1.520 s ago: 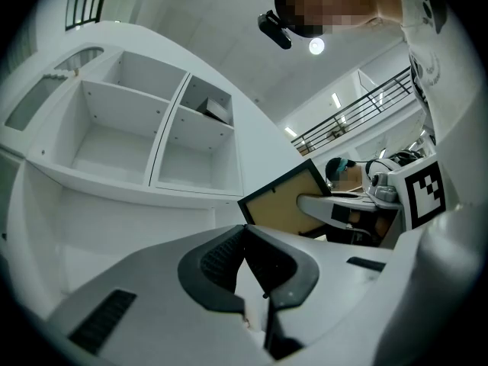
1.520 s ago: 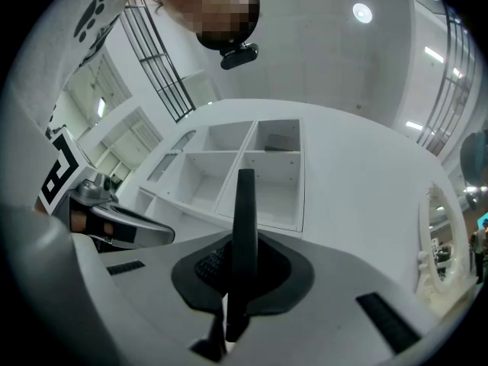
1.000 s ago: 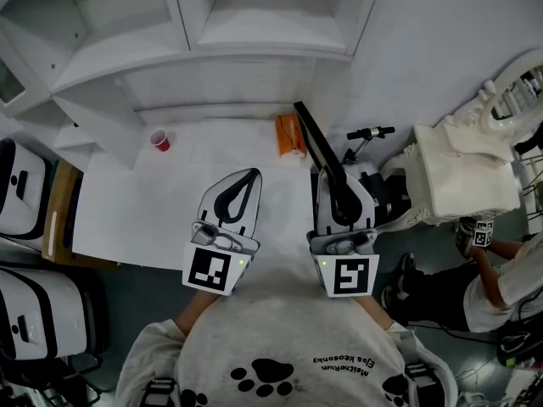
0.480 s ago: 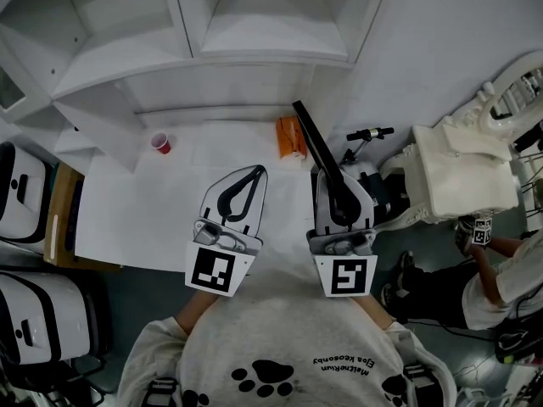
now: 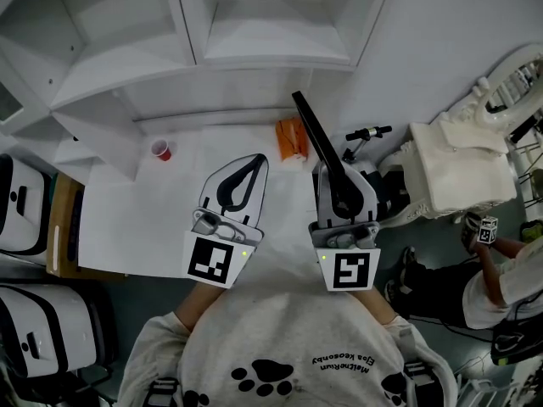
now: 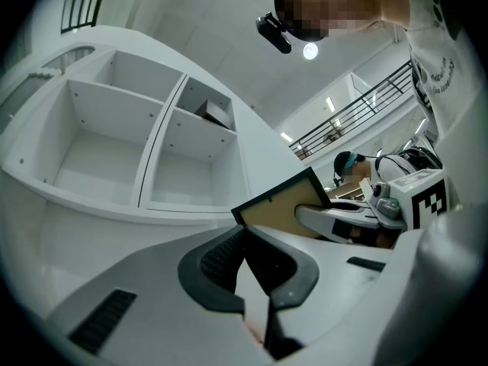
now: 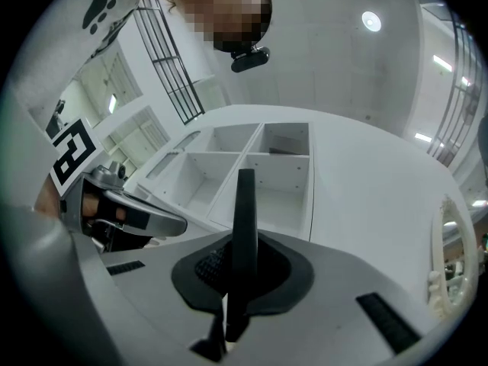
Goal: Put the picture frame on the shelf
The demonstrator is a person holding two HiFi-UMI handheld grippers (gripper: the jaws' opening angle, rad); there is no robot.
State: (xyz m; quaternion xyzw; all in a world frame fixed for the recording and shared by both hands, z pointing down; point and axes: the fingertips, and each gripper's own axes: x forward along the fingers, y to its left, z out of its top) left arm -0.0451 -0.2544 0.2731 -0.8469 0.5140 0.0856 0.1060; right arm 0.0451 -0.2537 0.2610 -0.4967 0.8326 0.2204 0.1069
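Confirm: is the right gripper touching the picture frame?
Touching. In the right gripper view, the right gripper has its jaws shut on the picture frame, which is seen edge-on, rising from between them.

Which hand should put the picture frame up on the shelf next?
Right. The right tool is shut on the picture frame, and the shelf is straight ahead of it. The left tool is closed with nothing in it, so it would have to take the frame first.
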